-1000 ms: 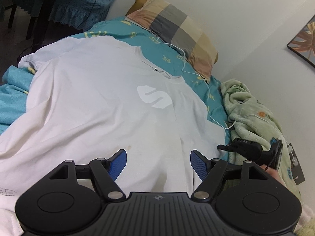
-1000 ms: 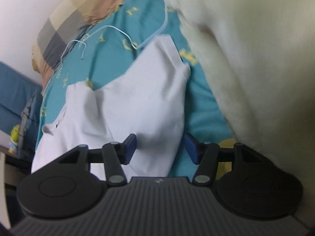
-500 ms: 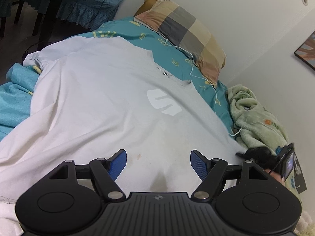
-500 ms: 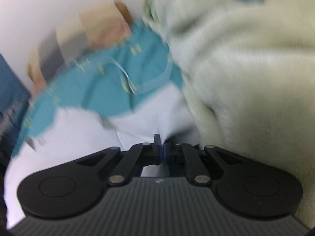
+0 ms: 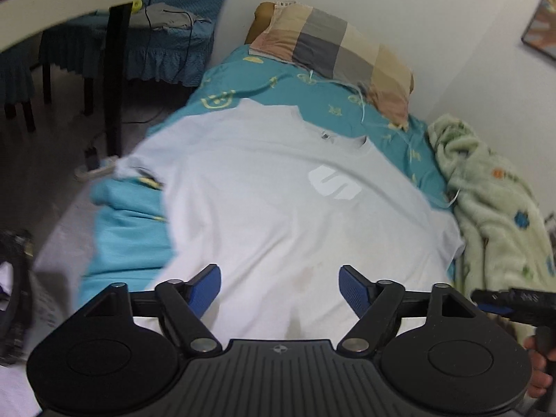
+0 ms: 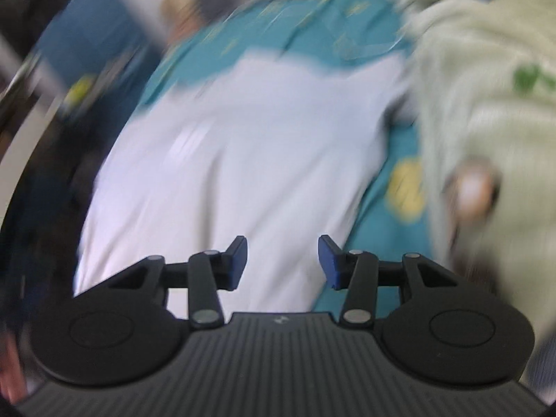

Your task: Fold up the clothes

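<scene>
A white T-shirt with a white logo on the chest lies spread flat, front up, on the teal bed sheet, collar toward the pillow. My left gripper is open and empty above the shirt's lower part. My right gripper is open and empty above the shirt near its right edge; that view is blurred by motion. The right gripper's body also shows at the right edge of the left wrist view.
A checked pillow lies at the head of the bed by the wall. A pale green fleece blanket is bunched along the right side. A white cable runs over the sheet. A chair with a teal cover stands on the floor to the left.
The right gripper shut on the shirt's right side, pulled it out flat, then opened and let go. The left gripper drew back, so more of the shirt and floor shows.
</scene>
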`<state>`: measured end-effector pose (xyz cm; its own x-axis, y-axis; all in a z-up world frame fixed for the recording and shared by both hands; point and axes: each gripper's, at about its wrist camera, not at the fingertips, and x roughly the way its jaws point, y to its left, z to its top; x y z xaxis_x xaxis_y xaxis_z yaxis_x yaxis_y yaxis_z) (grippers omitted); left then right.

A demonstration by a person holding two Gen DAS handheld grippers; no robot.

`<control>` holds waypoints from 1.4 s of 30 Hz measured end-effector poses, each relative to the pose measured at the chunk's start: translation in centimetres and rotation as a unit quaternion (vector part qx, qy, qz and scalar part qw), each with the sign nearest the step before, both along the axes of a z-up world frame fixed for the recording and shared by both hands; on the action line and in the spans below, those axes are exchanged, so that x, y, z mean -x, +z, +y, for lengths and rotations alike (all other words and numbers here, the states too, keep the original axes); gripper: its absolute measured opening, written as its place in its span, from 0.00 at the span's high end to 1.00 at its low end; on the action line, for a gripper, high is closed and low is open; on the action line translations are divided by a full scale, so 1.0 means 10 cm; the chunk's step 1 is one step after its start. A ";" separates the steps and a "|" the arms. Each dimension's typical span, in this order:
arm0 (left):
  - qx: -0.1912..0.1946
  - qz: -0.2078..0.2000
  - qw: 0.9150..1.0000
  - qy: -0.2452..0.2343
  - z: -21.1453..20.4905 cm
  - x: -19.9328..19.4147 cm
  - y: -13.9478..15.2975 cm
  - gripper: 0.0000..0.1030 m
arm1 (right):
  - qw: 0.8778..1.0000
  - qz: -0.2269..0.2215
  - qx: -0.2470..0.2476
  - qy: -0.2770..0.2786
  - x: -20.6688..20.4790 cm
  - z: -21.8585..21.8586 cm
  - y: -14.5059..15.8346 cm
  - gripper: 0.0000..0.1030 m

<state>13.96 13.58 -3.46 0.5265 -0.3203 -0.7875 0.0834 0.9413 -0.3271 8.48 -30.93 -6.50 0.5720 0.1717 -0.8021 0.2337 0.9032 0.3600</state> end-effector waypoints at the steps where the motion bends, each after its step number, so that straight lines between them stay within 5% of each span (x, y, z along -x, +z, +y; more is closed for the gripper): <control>1: -0.010 0.007 1.000 -0.004 0.10 0.05 0.05 0.20 | 1.000 0.011 -0.004 0.015 0.07 0.12 -0.02 0.54; 4: -0.031 0.037 0.999 -0.012 0.39 0.16 0.13 0.20 | 0.997 0.044 -0.016 0.059 0.29 0.46 -0.08 0.54; 7: -0.010 0.094 0.995 -0.009 0.62 0.17 0.00 0.21 | 0.991 0.077 -0.028 0.102 0.51 0.81 -0.15 0.54; 13: -0.008 0.172 0.984 -0.037 0.51 0.04 -0.31 0.23 | 0.983 0.126 -0.010 0.130 0.60 1.26 -0.38 0.54; 16: -0.012 0.207 0.977 -0.045 0.39 -0.07 -0.53 0.37 | 0.983 0.121 0.026 0.137 0.55 1.31 -0.43 0.61; 17: -0.013 0.211 0.976 -0.051 0.38 -0.07 -0.54 0.48 | 0.982 0.121 0.038 0.138 0.54 1.32 -0.44 0.69; 18: -0.014 0.210 0.976 -0.060 0.39 -0.04 -0.51 0.57 | 0.982 0.125 0.045 0.135 0.52 1.29 -0.45 0.87; 20: -0.016 0.209 0.975 -0.076 0.41 0.02 -0.46 0.88 | 0.982 0.132 0.042 0.131 0.51 1.20 -0.41 0.95; 21: -0.017 0.209 0.974 -0.085 0.42 0.05 -0.44 0.94 | 0.981 0.132 0.045 0.133 0.52 1.15 -0.36 0.95; 29: -0.029 0.205 0.967 -0.150 0.53 0.30 -0.22 0.96 | 0.971 0.139 0.110 0.162 0.67 0.68 0.12 0.96; 33: -0.055 0.221 0.963 -0.141 0.77 0.52 -0.19 0.96 | 0.969 0.164 0.105 0.151 0.77 0.44 0.02 0.95; 37: -0.045 0.200 0.970 -0.132 0.81 0.68 -0.08 0.95 | 0.973 0.172 0.078 0.134 0.87 0.24 -0.07 0.93; 42: -0.054 0.153 0.978 -0.129 0.67 0.73 0.20 0.62 | 0.989 0.105 0.031 0.103 0.98 -0.02 0.20 0.87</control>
<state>6.69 20.25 -1.44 0.1736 -0.3175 -0.9322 0.2367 0.9323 -0.2734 -1.34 -31.14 -4.46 0.3492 0.2142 -0.9122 0.1065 0.9582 0.2657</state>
